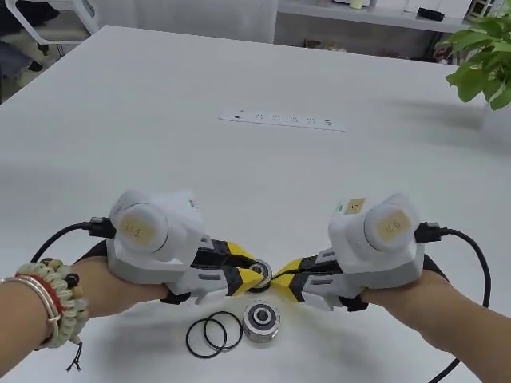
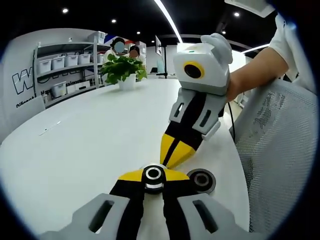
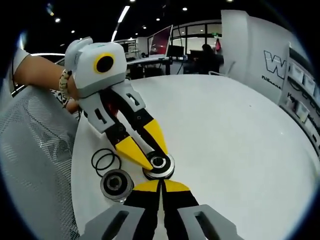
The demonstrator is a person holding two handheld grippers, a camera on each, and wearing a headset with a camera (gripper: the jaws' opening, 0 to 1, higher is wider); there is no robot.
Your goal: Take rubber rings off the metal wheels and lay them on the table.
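Note:
My left gripper (image 1: 259, 275) is shut on a small metal wheel (image 1: 263, 273) and holds it just above the white table (image 1: 255, 183). Its yellow tips clamp the wheel (image 2: 153, 176) from both sides. My right gripper (image 1: 292, 276) meets it tip to tip, its jaws pressed together at the wheel's rim (image 3: 159, 165). A thin black strand of the rubber ring (image 1: 281, 274) runs from the wheel into those tips. A second wheel (image 1: 261, 319) lies flat on the table below them. Two loose black rubber rings (image 1: 214, 333) lie overlapping to its left.
A white power strip (image 1: 281, 120) lies mid-table, further back. A potted plant (image 1: 483, 60) stands at the far right corner. Black cables (image 1: 471, 255) trail from both grippers. A mesh chair back (image 2: 280, 150) sits close behind the table's near edge.

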